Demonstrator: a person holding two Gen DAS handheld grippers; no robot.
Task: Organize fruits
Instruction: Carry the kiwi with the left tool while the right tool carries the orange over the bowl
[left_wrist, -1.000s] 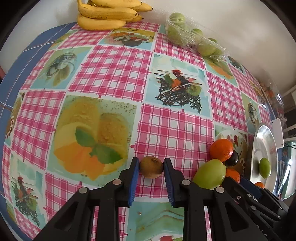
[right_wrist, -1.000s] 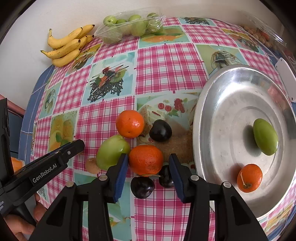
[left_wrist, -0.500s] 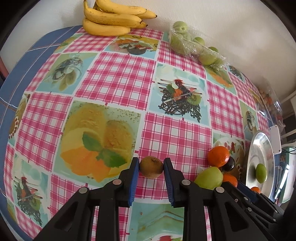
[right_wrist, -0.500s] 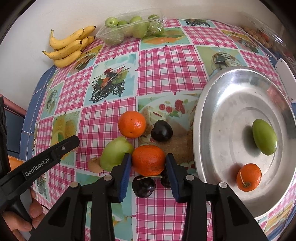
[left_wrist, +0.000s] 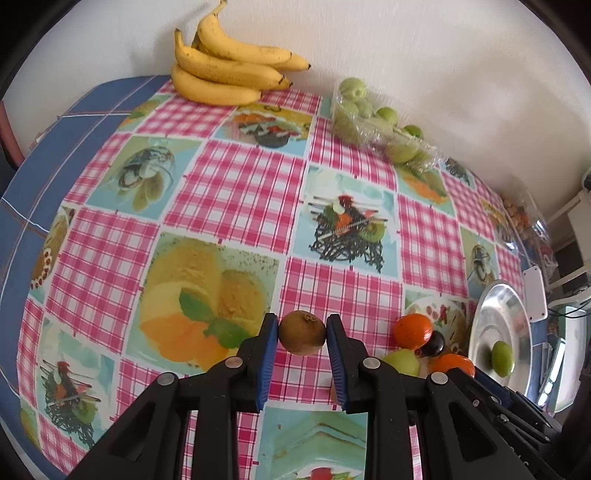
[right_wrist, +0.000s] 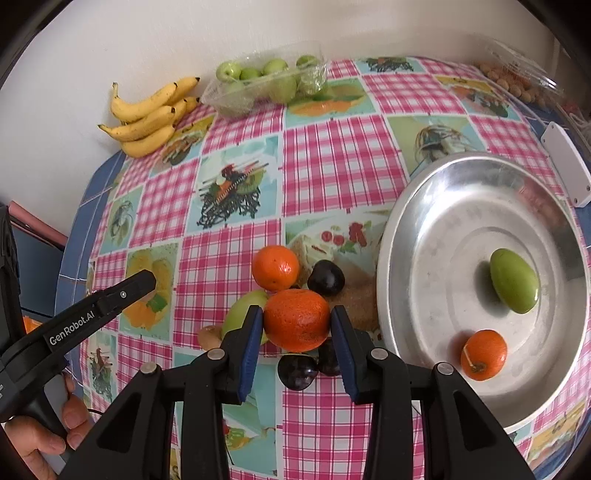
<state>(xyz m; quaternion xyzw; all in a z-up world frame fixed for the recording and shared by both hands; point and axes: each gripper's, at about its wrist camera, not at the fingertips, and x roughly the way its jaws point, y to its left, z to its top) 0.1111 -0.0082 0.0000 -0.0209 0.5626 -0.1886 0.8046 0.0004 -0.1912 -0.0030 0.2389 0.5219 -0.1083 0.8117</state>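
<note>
A brown kiwi is clamped in my left gripper, which is shut on it and holds it above the checked tablecloth. Its black finger also shows at the left of the right wrist view. My right gripper is shut on a large orange, both blue pads pressing its sides. Around that orange lie another orange, a green fruit and three dark plums. The round metal plate to the right carries a green fruit and a small orange.
Bananas and a wrapped tray of green fruits sit at the far edge by the wall. A clear box of nuts and a flat white device lie beyond the plate. A person's hand grips the left tool.
My left gripper has risen with the kiwi, and the table looks farther off. The right gripper's jaws, open around the large orange before, have closed onto it.
</note>
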